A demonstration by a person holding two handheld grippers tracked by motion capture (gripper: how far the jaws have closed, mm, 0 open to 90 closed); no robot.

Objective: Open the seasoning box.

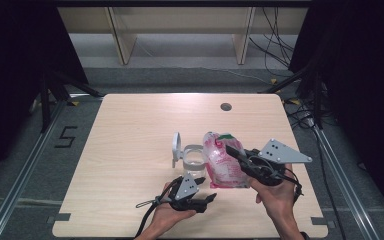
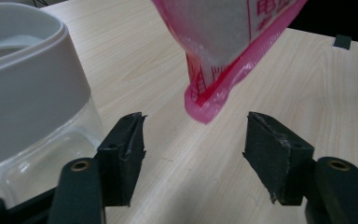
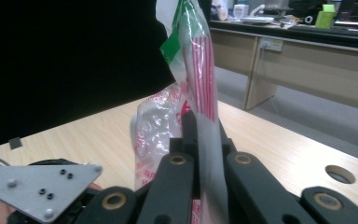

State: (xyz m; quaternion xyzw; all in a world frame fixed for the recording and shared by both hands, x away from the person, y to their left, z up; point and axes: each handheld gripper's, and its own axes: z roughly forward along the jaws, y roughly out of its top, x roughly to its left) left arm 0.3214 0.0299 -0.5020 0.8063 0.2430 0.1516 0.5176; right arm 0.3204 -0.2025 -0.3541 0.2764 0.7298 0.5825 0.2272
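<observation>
A pink and clear plastic bag (image 1: pixel 221 162) with a green top strip stands just right of a clear jar (image 1: pixel 194 161) with a grey rim; the jar's hinged lid (image 1: pixel 176 146) is flipped open to the left. My right gripper (image 1: pixel 231 150) is shut on the bag's upper edge; in the right gripper view the jaws (image 3: pixel 200 128) pinch the bag (image 3: pixel 198 60). My left gripper (image 1: pixel 205 189) stands open near the table's front, below the jar. In the left gripper view its jaws (image 2: pixel 193 135) hold nothing, with the jar (image 2: pixel 28 88) close at left and the bag's bottom corner (image 2: pixel 214 88) lifted just ahead.
The wooden table (image 1: pixel 130 130) has a round cable hole (image 1: pixel 225 106) at the back right. Wooden shelving legs (image 1: pixel 122 40) and cables (image 1: pixel 275 45) lie beyond the far edge. The left gripper's grey plate (image 3: pixel 42 186) shows low in the right gripper view.
</observation>
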